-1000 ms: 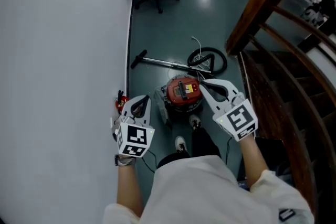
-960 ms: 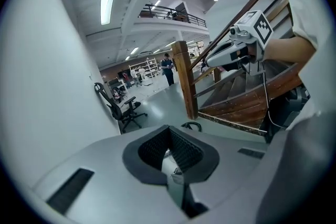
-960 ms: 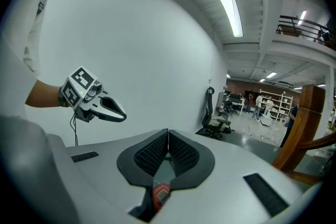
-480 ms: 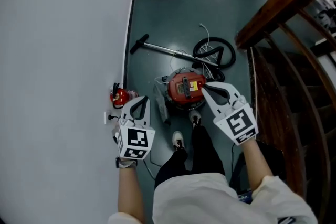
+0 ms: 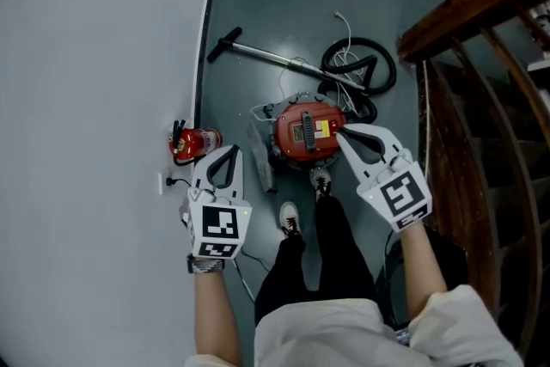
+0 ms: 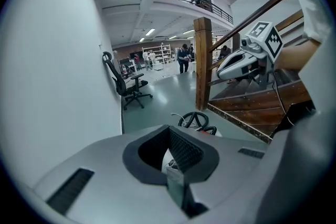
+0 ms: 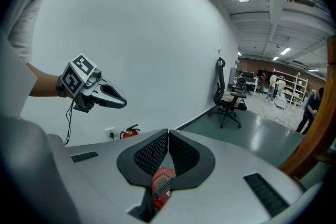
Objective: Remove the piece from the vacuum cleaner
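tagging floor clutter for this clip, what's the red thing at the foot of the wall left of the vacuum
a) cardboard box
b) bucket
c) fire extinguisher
c: a red fire extinguisher with a black nozzle sits on the floor right at the base of the wall, to the left of the vacuum in the head view.

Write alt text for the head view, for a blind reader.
A person stands over a red vacuum cleaner on the floor, left tongs and right tongs both shut and empty. A fire extinguisher sits by the white wall; wooden stairs at right.
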A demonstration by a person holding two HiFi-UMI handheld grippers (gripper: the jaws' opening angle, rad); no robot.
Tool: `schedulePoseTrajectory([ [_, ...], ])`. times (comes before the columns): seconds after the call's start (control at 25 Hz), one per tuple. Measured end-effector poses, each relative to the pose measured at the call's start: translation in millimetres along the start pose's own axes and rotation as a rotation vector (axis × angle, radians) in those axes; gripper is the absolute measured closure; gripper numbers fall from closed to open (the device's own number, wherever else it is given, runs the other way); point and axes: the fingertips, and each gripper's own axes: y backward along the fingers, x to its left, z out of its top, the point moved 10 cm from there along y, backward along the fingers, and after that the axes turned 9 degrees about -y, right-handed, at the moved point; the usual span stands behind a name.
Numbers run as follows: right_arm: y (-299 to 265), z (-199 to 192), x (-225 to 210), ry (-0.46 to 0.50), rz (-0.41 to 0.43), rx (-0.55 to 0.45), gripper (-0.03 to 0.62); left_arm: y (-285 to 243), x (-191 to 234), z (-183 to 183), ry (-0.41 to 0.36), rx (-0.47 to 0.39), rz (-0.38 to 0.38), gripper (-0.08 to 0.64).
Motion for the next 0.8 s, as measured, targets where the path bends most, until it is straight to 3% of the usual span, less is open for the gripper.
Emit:
schedulePoseTrajectory([
  [0.8, -91.4, -120.9, -24.8, -0.108, 0.01, 0.059, 0.561, -107.3, -31.4, -99.6, 0.059, 0.043, -0.059, 0.56],
])
